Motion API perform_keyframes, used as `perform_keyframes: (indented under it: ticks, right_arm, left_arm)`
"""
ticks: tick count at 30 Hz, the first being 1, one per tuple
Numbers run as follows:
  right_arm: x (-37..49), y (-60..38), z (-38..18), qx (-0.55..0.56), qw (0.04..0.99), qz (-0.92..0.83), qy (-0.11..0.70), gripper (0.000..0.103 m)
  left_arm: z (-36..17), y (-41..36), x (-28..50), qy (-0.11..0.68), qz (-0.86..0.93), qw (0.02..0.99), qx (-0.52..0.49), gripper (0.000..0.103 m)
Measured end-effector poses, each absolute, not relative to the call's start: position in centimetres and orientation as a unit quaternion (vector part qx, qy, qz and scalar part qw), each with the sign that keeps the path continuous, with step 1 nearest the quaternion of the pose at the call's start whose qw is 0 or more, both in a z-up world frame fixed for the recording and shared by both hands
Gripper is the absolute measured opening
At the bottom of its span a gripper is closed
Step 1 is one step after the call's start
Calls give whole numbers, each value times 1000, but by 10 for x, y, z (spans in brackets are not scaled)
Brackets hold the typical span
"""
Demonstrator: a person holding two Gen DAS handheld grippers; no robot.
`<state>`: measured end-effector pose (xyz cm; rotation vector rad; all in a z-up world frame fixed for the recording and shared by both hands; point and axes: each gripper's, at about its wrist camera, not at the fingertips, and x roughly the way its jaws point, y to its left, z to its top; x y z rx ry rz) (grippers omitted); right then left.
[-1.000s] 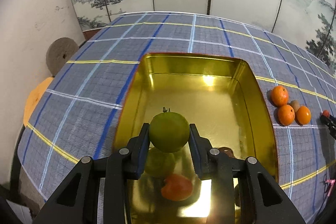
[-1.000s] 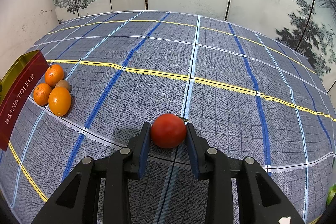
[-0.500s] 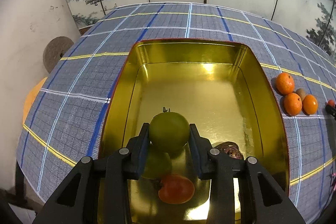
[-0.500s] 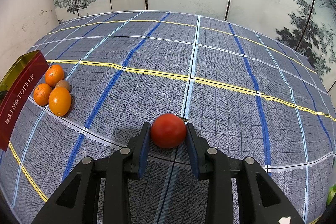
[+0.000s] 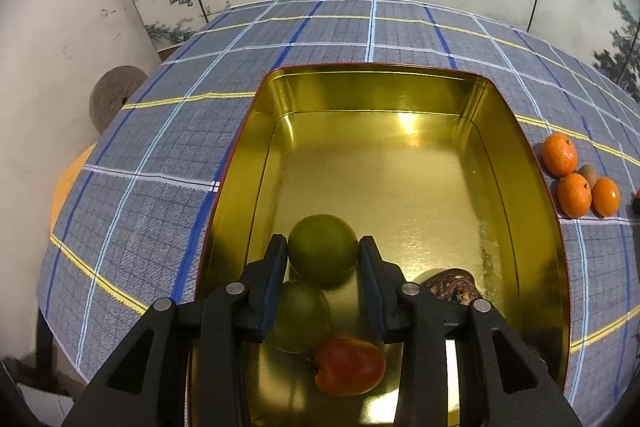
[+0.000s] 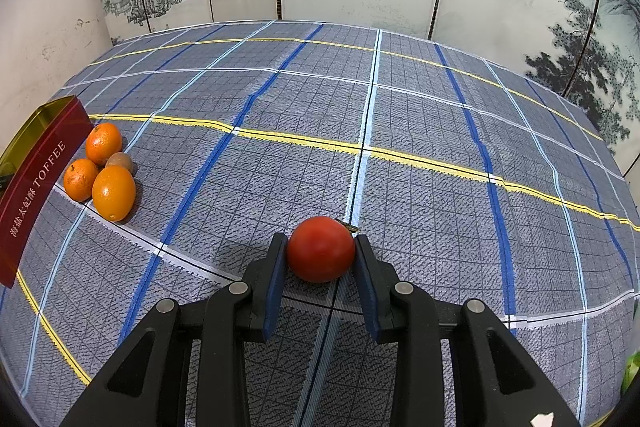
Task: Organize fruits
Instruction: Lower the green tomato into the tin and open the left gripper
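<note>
Over the gold tin (image 5: 532,195), left gripper (image 5: 323,259) clamps a green fruit (image 5: 322,250); right of tin, right gripper (image 6: 321,259) clamps a red tomato (image 6: 321,249).

A round green fruit (image 5: 322,254) is held low inside the gold tin (image 5: 536,211), beside a red fruit (image 5: 349,367) and a dark fruit (image 5: 454,289). A red tomato (image 6: 321,248) is held above the checked cloth. Three oranges (image 6: 113,192) and a brown kiwi (image 6: 119,160) are clustered just beside the tin.

Green fruit (image 5: 322,254) lower, inside tin (image 5: 536,187).
</note>
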<state>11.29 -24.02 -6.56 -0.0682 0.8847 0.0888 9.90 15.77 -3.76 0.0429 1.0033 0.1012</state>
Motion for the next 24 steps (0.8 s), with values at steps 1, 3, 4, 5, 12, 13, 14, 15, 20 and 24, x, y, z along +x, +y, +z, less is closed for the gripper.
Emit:
perform_keyframes:
  ticks: [1, 3, 4, 5, 12, 13, 14, 15, 20, 24]
  right_arm:
    - [113, -240, -66, -33, 902, 43, 428, 31]
    - [113, -240, -66, -33, 902, 43, 428, 31]
    - [113, -240, -65, -34, 902, 43, 428, 31]
    - [113, -240, -65, -33, 902, 43, 428, 31]
    - [113, -240, -65, -33, 902, 43, 428, 31]
    - [113, -240, -65, -33, 902, 43, 428, 31]
    - [113, -240, -66, -33, 902, 43, 428, 31]
    - [113, -240, -66, -33, 902, 43, 428, 31]
    - [113, -240, -66, -33, 902, 43, 428, 31]
    - [113, -240, -66, -32, 902, 43, 428, 31]
  left_arm:
    - [-38, 158, 99, 481, 49, 875, 20, 39]
    - [-38, 160, 100, 483, 51, 874, 19, 39]
    - [-38, 160, 99, 483, 51, 874, 18, 39]
    - [-38, 160, 99, 483, 50, 874, 18, 39]
    - [-33, 159, 95, 475, 50, 879, 15, 40]
    - [-31, 159, 94, 473, 52, 880, 16, 41]
    - [-30, 159, 93, 470, 54, 881, 16, 42]
    - [-27, 159, 92, 465, 55, 883, 16, 43]
    - [-16, 157, 85, 454, 56, 889, 12, 44]
    - [-7, 160, 76, 446, 59, 893, -2, 47]
